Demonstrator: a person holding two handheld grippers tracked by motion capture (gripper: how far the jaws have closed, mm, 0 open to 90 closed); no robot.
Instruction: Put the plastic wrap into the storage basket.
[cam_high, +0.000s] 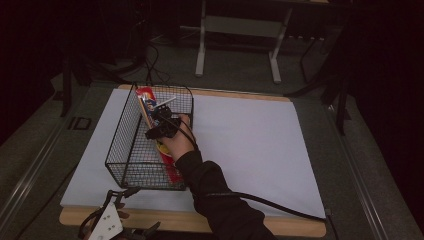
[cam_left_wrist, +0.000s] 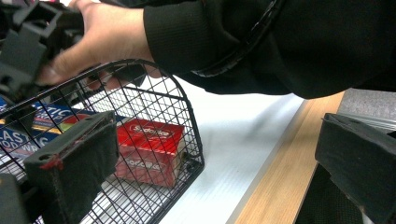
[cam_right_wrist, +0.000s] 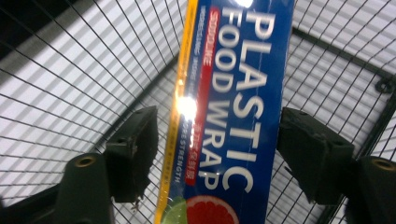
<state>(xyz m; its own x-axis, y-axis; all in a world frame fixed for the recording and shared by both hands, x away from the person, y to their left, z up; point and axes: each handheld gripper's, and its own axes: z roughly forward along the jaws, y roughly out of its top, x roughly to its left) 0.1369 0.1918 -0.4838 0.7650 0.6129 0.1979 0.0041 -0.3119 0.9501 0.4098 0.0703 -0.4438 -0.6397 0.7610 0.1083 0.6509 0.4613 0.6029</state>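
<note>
Work stands near an end or a start; which, I cannot tell. Right tongs (cam_right_wrist: 212, 154) sit released, jaws either side of the plastic wrap box (cam_right_wrist: 233, 107) without touching, inside the wire basket (cam_high: 125, 135) on the table (cam_high: 260, 145). Left tongs (cam_left_wrist: 215, 158) wait open at the table's near edge, holding nothing.
</note>
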